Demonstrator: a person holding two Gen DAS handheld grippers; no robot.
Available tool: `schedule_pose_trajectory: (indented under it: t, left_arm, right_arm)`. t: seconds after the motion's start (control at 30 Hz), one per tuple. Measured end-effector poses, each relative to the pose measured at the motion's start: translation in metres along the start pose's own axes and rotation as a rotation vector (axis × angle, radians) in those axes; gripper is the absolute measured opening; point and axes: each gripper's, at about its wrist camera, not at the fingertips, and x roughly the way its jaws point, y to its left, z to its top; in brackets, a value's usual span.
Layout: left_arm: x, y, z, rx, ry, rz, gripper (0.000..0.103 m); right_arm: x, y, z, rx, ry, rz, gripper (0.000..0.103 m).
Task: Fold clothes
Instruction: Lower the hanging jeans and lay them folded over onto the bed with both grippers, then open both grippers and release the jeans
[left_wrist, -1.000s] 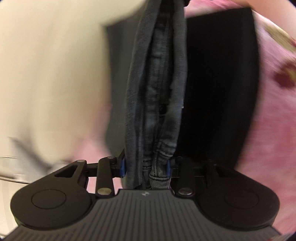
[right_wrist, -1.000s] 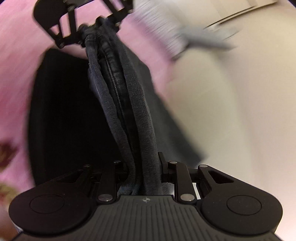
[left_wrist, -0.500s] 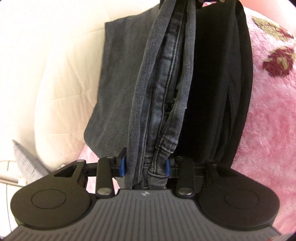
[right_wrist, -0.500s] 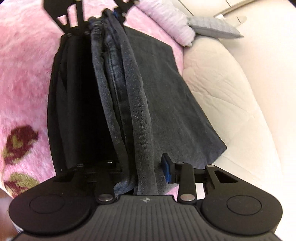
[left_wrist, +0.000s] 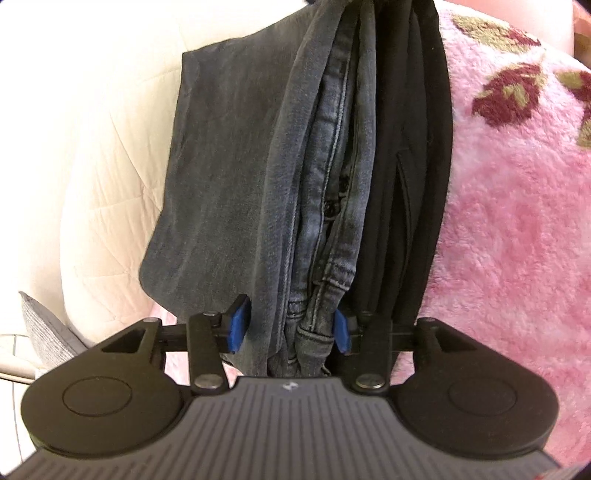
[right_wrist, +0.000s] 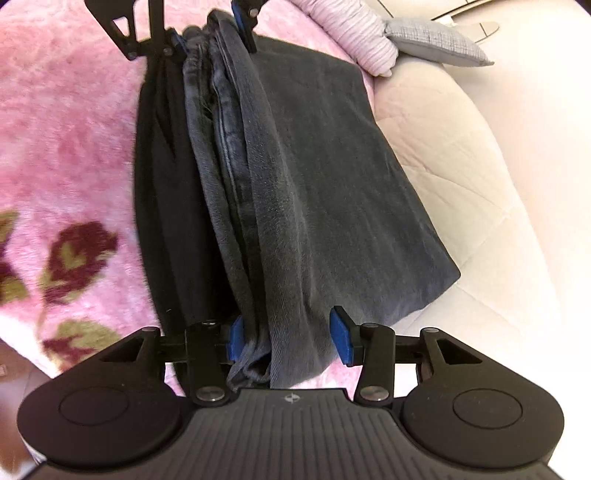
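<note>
A folded pair of dark grey jeans is stretched between my two grippers, just over a black garment and a dark grey folded garment. My left gripper has one end of the jeans between its blue pads, which touch the bundle while the jaws are opening slightly. In the right wrist view the jeans run from my right gripper up to the left gripper. The right jaws are closing, with both pads against the cloth.
The black garment and grey garment lie on a pink flowered blanket. A cream quilted sofa cushion lies beside them. A striped pink roll and a grey pillow sit at the far end.
Both grippers have come down with the jeans toward the garments on the blanket. The right jaws stand wider than a second ago. The blur has gone.
</note>
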Motion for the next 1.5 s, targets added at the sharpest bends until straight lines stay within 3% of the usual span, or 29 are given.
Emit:
schedule_pose_trajectory:
  t: [0.2, 0.33, 0.47, 0.63, 0.73, 0.93, 1.07, 1.2, 1.3, 1.37, 1.5]
  left_arm:
    - [-0.011, -0.004, -0.005, -0.02, -0.022, 0.018, 0.033]
    - [-0.019, -0.01, -0.014, -0.029, -0.029, 0.011, 0.033]
    - [-0.011, -0.003, -0.026, -0.005, -0.022, 0.006, 0.035]
    - [-0.016, 0.01, -0.028, -0.038, -0.03, 0.08, 0.033]
    - [-0.004, -0.005, -0.029, 0.015, -0.002, 0.047, 0.034]
    - [-0.014, 0.007, -0.035, -0.009, -0.007, 0.022, 0.04]
    - [-0.027, 0.02, -0.046, -0.041, 0.005, -0.011, 0.052]
    - [-0.048, 0.032, -0.063, -0.127, 0.053, -0.043, 0.053]
    - [-0.061, 0.054, -0.063, -0.335, 0.112, -0.073, 0.053]
    - [-0.067, 0.065, -0.039, -0.481, 0.135, -0.072, 0.053]
    - [-0.06, 0.12, -0.033, -0.694, 0.135, -0.077, 0.052]
  right_arm:
    - [-0.007, -0.005, -0.005, 0.059, -0.008, 0.038, 0.019]
    - [-0.02, -0.001, -0.008, 0.083, -0.02, 0.051, 0.019]
    - [0.003, 0.003, -0.007, 0.067, 0.012, 0.063, 0.021]
    - [-0.024, -0.004, -0.02, 0.109, -0.045, 0.001, 0.016]
    - [-0.012, 0.006, -0.022, 0.078, -0.013, 0.029, 0.016]
    - [-0.011, 0.004, -0.02, 0.071, 0.013, 0.044, 0.02]
    - [-0.024, -0.003, -0.016, 0.099, 0.039, 0.067, 0.034]
    - [-0.042, -0.011, -0.021, 0.166, 0.071, 0.087, 0.038]
    - [-0.051, -0.03, -0.017, 0.264, 0.086, 0.096, 0.041]
    - [-0.05, -0.044, -0.018, 0.351, 0.087, 0.101, 0.043]
    - [-0.028, -0.087, -0.017, 0.581, 0.088, 0.15, 0.043]
